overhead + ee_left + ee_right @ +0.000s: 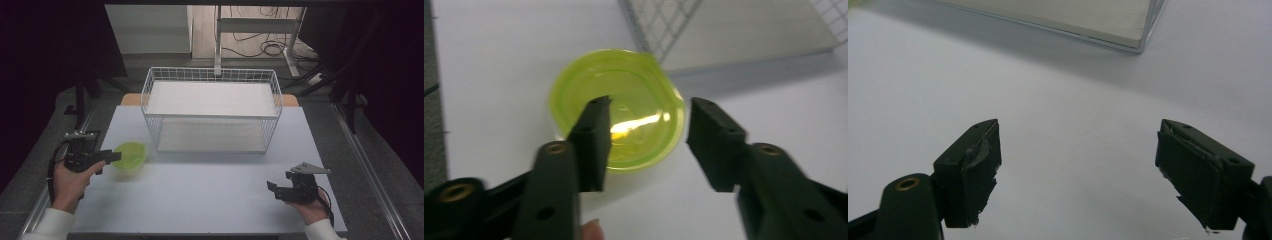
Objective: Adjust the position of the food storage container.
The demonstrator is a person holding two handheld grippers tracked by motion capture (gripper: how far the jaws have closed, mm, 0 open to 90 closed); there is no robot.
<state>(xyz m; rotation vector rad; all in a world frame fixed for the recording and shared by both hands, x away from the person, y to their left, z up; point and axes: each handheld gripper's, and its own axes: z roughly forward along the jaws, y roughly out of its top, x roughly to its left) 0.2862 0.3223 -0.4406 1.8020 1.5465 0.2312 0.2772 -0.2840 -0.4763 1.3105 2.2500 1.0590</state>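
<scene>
Bowl [130,155]: a small, translucent green vessel of thin plastic, standing upright and apparently empty near the tabletop's [200,195] left edge, just off the front left corner of the wire basket [212,109]. In the left gripper view the bowl [621,107] lies beneath the left gripper [649,125], one jaw over its inside, the other beyond its rim on the far side; the jaws stand part open, and neither pad appears to press on the wall. No earlier frame being given, judge the grip from this alone: nothing is held yet. Expect the bowl to be light, glossy and somewhat flexible; it will likely slide on the smooth tabletop or tip if nudged at the rim. Take it across the wall, one jaw inside and one outside, and close gently so the rim does not buckle. Your left gripper [112,156] reaches it from the left edge. Your right gripper [274,189] hangs open and empty near the front right corner, well apart from the bowl.
</scene>
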